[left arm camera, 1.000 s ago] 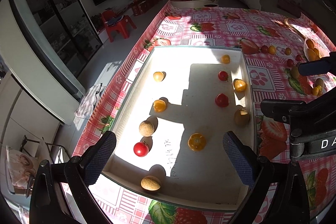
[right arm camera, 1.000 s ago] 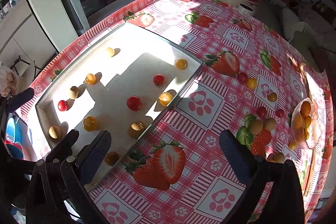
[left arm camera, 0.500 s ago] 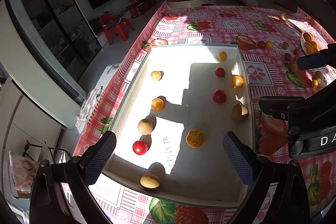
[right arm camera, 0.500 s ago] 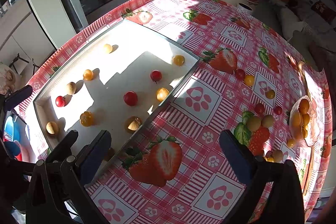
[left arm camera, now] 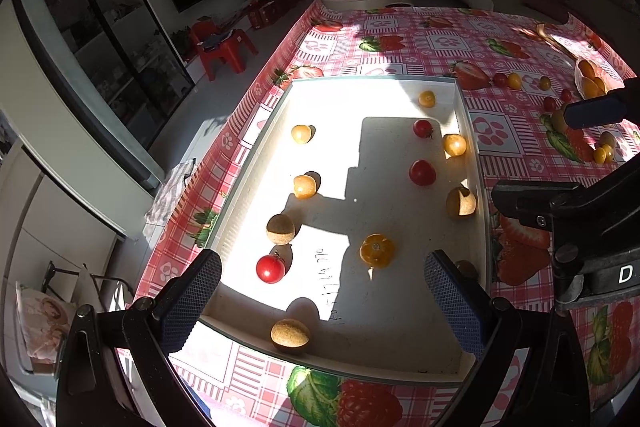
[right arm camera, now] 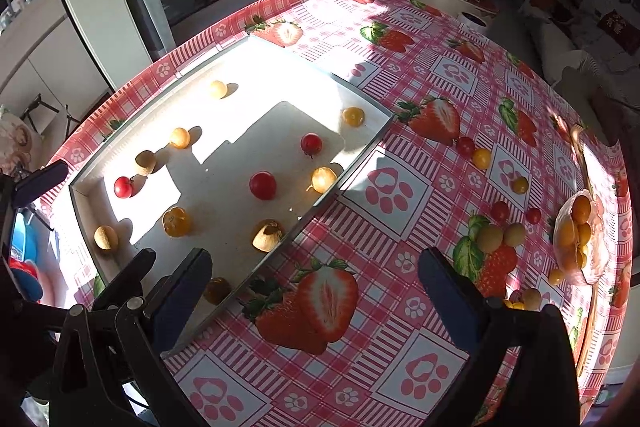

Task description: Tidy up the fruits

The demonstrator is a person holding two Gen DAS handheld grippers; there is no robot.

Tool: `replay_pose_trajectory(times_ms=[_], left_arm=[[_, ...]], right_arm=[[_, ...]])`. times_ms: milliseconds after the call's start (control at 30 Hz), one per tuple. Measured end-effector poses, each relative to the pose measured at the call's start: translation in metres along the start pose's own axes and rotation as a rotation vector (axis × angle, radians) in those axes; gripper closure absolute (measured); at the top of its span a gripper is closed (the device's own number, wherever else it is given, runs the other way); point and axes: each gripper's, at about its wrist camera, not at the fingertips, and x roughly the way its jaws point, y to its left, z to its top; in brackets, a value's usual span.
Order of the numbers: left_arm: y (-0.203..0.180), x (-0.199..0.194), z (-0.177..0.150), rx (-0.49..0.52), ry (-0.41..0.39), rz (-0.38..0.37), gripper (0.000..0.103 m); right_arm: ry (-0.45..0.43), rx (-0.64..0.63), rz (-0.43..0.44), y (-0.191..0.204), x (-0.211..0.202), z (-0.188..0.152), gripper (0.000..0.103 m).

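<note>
A white tray lies on the strawberry tablecloth and holds several small fruits: red tomatoes, orange ones and tan ones. The tray also shows in the right wrist view. More loose fruits lie on the cloth to its right, and a small dish holds orange fruits. My left gripper is open and empty above the tray's near end. My right gripper is open and empty above the cloth beside the tray's right rim.
The table's left edge drops to the floor near a red stool and glass cabinets. A wooden handle lies past the dish near the right table edge. Sunlight casts hard shadows across the tray.
Both grippers have risen and drawn back a little, so the tray and fruits look slightly smaller and farther. Both stay open. No fruit has moved.
</note>
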Motion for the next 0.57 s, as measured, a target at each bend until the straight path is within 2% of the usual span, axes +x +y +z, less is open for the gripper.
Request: replay_pose_trajectory(times_ms=[333,567], left_arm=[[0.004,-0.001,-0.005,-0.018,0.010,0.010,0.001],[0.005,-0.005,-0.007,-0.029,0.004,-0.010,0.001]], right_arm=[[-0.012,-0.021,0.008,0.011,-0.003,0.000,0.000],[-0.016,-0.023,0.014,0.014,-0.005,-0.002,0.000]])
